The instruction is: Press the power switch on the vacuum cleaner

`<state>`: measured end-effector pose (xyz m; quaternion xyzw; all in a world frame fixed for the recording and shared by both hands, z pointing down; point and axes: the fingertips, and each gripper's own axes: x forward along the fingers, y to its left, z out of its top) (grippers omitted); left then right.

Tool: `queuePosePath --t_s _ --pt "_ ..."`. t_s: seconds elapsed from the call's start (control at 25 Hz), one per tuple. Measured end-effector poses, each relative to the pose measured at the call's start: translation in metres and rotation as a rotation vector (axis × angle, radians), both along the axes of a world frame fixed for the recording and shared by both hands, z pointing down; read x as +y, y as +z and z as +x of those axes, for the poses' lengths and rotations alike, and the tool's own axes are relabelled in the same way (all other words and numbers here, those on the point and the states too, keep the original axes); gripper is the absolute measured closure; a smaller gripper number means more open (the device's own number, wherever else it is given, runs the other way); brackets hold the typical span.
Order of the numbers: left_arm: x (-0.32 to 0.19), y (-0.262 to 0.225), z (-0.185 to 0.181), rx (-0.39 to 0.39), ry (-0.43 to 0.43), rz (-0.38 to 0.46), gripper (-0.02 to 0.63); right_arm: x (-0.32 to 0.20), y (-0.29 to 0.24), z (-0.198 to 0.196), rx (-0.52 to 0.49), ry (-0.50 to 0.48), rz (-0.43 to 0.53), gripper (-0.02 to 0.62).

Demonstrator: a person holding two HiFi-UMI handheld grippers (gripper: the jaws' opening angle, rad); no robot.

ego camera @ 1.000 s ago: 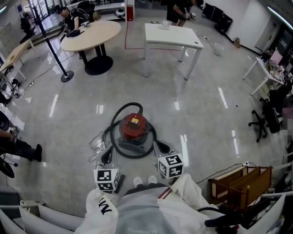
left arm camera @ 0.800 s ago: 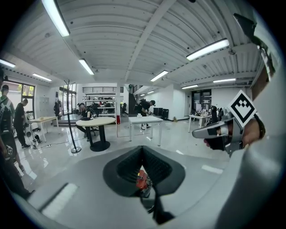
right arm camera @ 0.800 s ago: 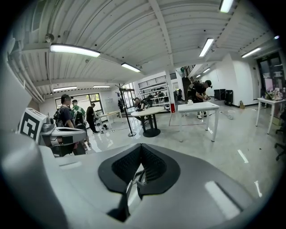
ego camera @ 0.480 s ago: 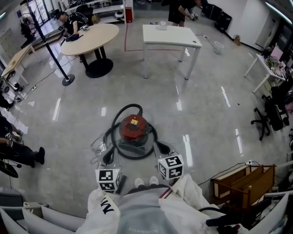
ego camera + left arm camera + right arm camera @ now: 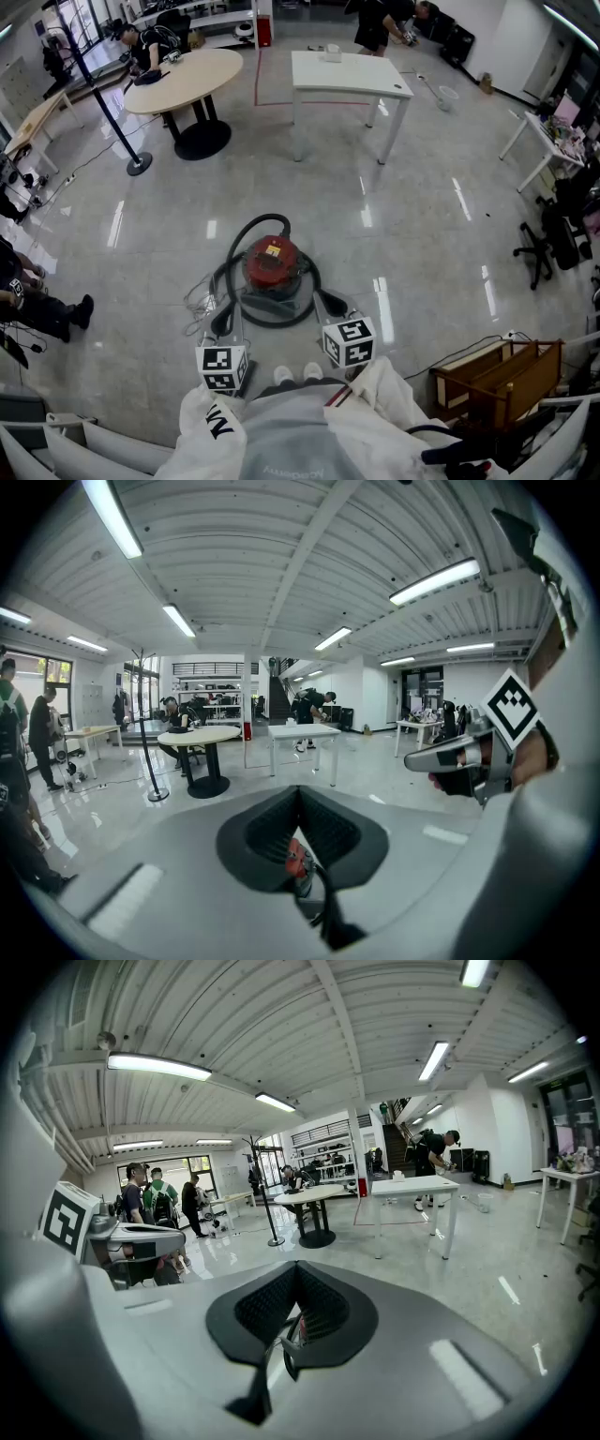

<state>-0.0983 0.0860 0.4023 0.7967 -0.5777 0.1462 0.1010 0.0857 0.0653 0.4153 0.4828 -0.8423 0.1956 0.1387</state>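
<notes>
The vacuum cleaner [image 5: 274, 262] stands on the floor in front of my feet; it has a red top, a grey body and a black hose [image 5: 261, 225] looped around it. My left gripper [image 5: 221, 323] hovers at its near left, apart from it, its jaws shut on nothing. My right gripper [image 5: 330, 303] hangs at its near right, also shut and empty. In the left gripper view a bit of the red vacuum cleaner [image 5: 296, 860] shows through the gap under the closed pads [image 5: 272, 832]. In the right gripper view the hose [image 5: 286, 1340] shows the same way. No switch can be made out.
A tangle of thin cable [image 5: 197, 295] lies left of the vacuum. A wooden crate [image 5: 497, 375] stands at my right, an office chair [image 5: 542, 246] beyond it. Further off stand a round table [image 5: 183, 75], a white table [image 5: 349, 73] and a stanchion post [image 5: 137, 157]. A seated person [image 5: 37, 305] is at left.
The head view tilted slightly a second ago, then settled. Both grippers stay beside the vacuum, still shut. People at the far tables have shifted.
</notes>
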Motion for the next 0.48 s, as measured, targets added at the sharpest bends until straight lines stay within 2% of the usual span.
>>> queuePosePath --t_s 0.48 --pt "0.0054 -0.0026 0.0045 -0.005 -0.001 -0.003 0.606 0.0044 -0.0013 0.0043 -0.004 -0.004 -0.005 0.595"
